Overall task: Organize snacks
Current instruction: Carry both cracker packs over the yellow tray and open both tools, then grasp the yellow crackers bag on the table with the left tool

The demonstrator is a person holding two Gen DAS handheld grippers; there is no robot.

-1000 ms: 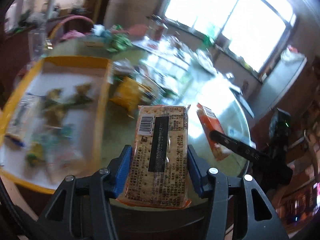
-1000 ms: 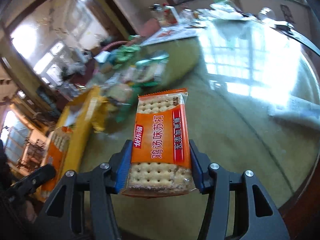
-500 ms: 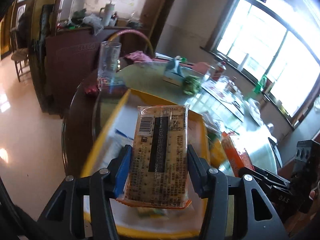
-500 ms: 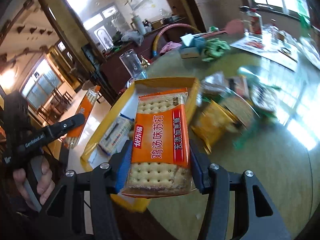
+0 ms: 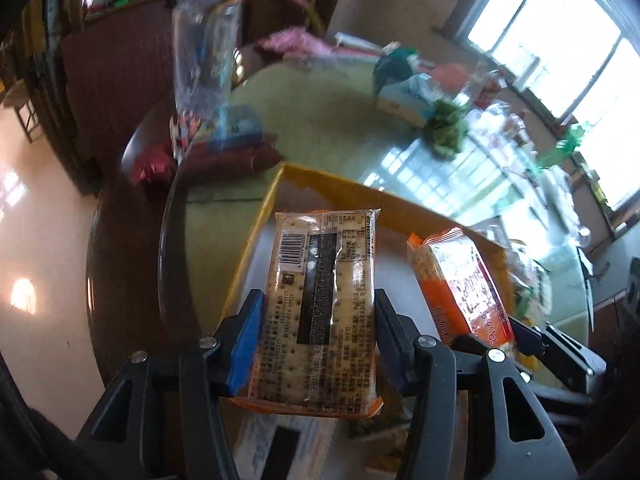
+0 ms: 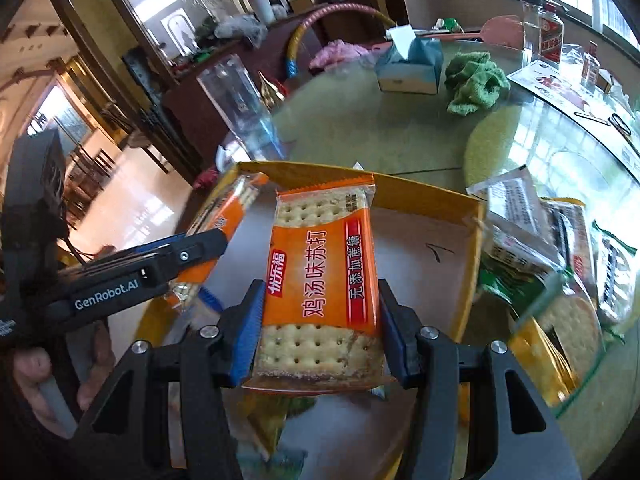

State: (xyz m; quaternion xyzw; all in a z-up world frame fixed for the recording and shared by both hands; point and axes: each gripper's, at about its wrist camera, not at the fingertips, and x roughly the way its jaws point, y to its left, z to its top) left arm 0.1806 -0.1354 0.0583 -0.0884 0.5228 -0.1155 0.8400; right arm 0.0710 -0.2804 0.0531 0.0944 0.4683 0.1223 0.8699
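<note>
Two cracker packs [image 6: 320, 288], one yellow tray [image 6: 466, 264].

Cracker packs [image 6: 320, 280] – glossy, crinkly plastic film. Box [image 6: 468, 264] – matt yellow cardboard. Surface [image 6: 400, 136] is smooth reflective glass with a dark polished wood rim. Tongs [image 5: 316, 336]: matt black plastic, blue pads [image 5: 246, 344]. Green cloth [image 6: 476, 80] looks rough, fluffy.

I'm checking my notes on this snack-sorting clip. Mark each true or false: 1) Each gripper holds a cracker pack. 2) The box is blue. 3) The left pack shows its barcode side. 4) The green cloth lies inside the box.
1) True: the left gripper and the right gripper each clamp a cracker pack.
2) False: the box is yellow.
3) True.
4) False: the green cloth lies on the table, beyond the box.
</note>
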